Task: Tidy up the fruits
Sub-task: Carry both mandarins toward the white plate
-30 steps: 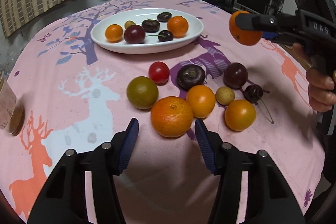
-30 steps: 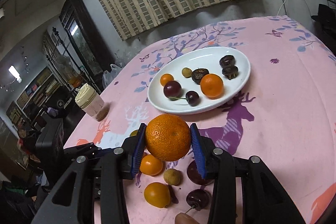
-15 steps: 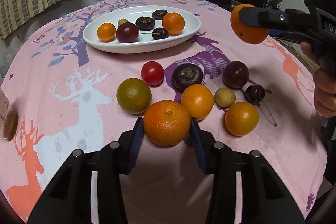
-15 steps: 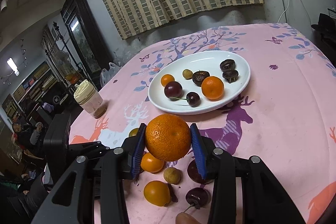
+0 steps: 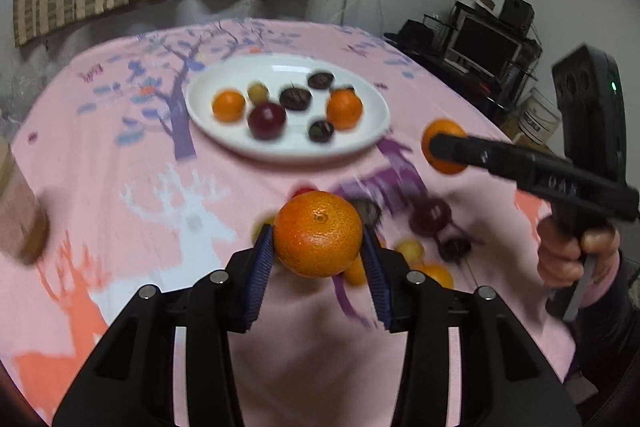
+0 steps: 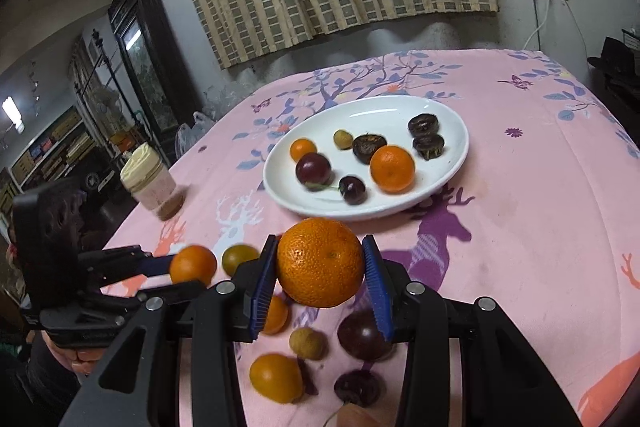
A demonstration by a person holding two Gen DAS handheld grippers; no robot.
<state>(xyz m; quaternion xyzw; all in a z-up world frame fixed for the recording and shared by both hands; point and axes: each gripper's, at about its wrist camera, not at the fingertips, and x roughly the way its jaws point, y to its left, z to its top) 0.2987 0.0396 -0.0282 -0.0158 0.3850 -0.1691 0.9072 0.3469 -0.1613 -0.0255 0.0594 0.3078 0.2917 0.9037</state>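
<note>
My left gripper (image 5: 318,255) is shut on a large orange (image 5: 318,233) and holds it above the pink tablecloth. My right gripper (image 6: 320,281) is shut on another orange (image 6: 320,261), also lifted; it shows in the left wrist view (image 5: 444,147) at the right. The white oval plate (image 6: 452,167) (image 5: 372,139) at the back holds oranges, a plum, cherries and dark fruits. Loose fruits lie on the cloth below the grippers: a small orange (image 6: 276,377), a longan (image 6: 307,343), a dark plum (image 6: 360,333), a cherry (image 6: 356,387), a green citrus (image 6: 240,258).
A jar with a cream lid (image 6: 152,183) stands on the table's left side. The round table has a pink deer-print cloth (image 6: 540,227). A dark cabinet and shelves stand beyond the left edge, a monitor and clutter (image 5: 488,47) beyond the right.
My left gripper closed on the large orange on the cloth and lifted it. My right gripper stayed shut on its orange and moved slightly toward the plate.
</note>
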